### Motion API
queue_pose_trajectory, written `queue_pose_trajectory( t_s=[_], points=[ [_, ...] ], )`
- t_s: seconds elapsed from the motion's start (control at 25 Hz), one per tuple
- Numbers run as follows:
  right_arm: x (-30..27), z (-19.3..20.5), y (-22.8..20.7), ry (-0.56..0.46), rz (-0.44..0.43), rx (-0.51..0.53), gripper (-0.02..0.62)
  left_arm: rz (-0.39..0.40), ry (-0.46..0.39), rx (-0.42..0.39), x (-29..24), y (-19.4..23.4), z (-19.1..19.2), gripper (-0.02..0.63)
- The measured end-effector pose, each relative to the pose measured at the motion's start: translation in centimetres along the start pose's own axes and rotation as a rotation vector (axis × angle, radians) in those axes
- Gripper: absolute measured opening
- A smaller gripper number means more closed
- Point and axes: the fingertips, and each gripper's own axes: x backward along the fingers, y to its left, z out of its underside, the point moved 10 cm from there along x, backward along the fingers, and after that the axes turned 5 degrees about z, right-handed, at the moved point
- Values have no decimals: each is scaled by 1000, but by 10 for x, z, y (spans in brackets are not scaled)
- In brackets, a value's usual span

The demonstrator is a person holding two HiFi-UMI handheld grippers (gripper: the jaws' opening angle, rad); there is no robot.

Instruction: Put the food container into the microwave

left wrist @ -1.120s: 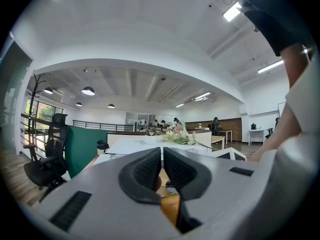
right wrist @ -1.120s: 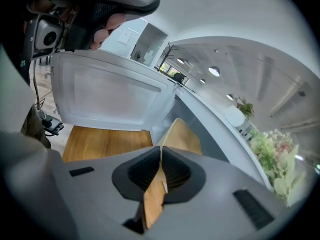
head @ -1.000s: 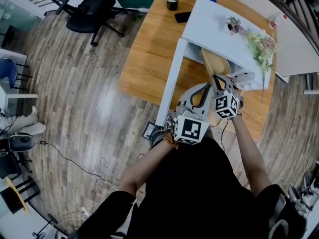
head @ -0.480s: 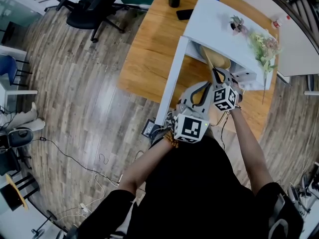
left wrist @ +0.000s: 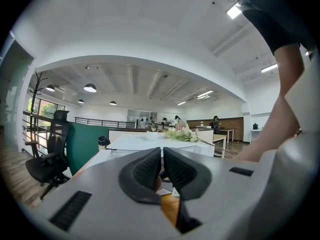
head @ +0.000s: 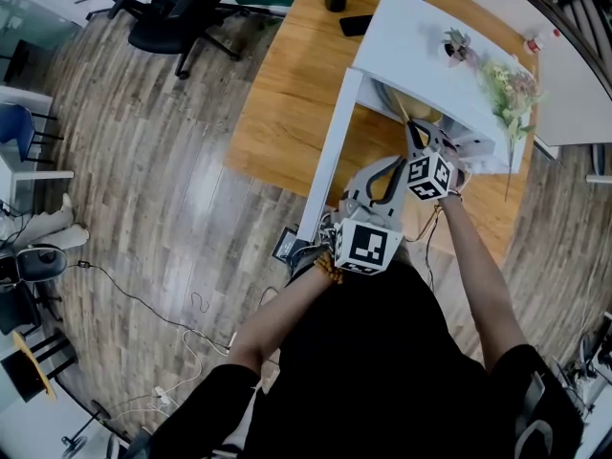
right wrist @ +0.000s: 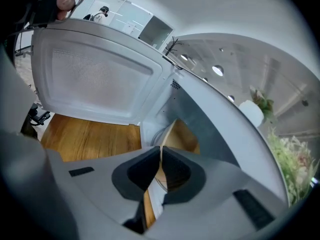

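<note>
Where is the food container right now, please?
In the right gripper view, the food container is pinched by its rim in the right tongs, partly inside the open microwave.

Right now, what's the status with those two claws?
Left gripper shut, idle. Right gripper shut on food container rim, container entering microwave. Door open, nothing blocking.

Holding the left gripper [head: 392, 168] close in front of the torso with the left forearm [head: 277, 318] bent inward, its jaws pressed together. Reaching forward with the right arm [head: 473, 266] nearly straight (marker cube turned up toward the head), the right gripper [right wrist: 161, 156] ahead of the left and clamped on the thin rim of the food container [right wrist: 180, 136].
</note>
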Motion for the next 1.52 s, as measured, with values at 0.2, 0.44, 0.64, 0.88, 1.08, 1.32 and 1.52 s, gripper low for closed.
queue_pose_trajectory(
  t_s=[0.2,0.44,0.64,0.88,1.08,1.32,1.52],
  points=[
    [-14,6,1,10,-15,11,23,-11,4,2,0,-1,2,32],
    [-28,5,-3,21,-17,13,23,-25,10,3,1,1,4,34],
    [-41,11,-4,32,-18,35,23,-38,21,1,3,1,6,34],
    [-52,16,-5,47,-22,52,23,-74,20,5,12,6,5,34],
    [-60,21,-5,62,-23,33,23,-99,30,1,18,8,7,34],
    [-68,18,-3,68,-36,28,23,-114,25,-3,21,9,5,34],
    [-66,18,-2,77,-27,4,29,-100,16,-5,22,6,2,34]
  ],
)
